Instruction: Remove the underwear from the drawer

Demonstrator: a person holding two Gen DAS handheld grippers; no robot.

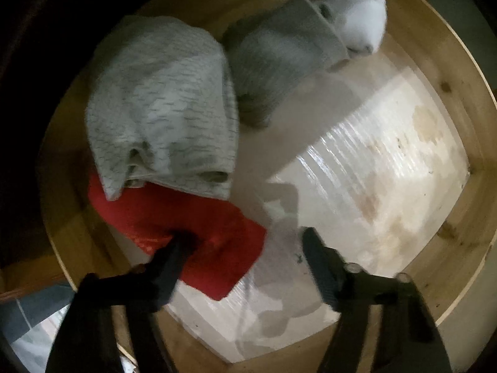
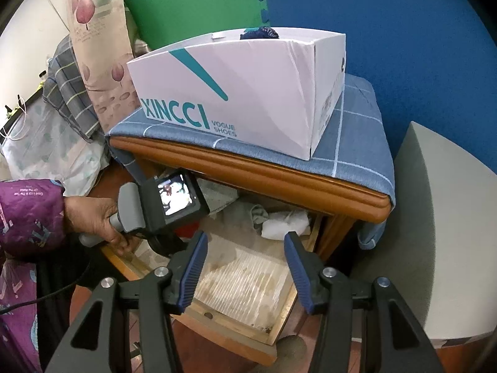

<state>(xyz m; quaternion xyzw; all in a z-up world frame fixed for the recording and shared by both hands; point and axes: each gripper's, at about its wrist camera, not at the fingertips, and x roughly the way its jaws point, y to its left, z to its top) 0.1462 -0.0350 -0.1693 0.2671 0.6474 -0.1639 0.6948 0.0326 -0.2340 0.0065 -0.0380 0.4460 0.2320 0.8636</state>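
Reaching straight down into the drawer (image 1: 459, 99), the left gripper (image 1: 245, 245) straddles the red underwear (image 1: 198, 233), jaws apart, one finger pressed into it; its long axis runs ten-to-four o'clock. The right gripper (image 2: 245, 251) hovers farther off, jaws apart, empty.

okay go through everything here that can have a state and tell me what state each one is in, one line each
Drawer: pulled open, clothes at its back.
Red underwear: folded, in the drawer, between the left gripper's fingers.
Patterned grey garment: folded, overlapping the red one.
Left gripper: one finger pressing the red cloth, other beside it.
Right gripper: open, empty, above the drawer.
Shoe box: lidless, on the nightstand.
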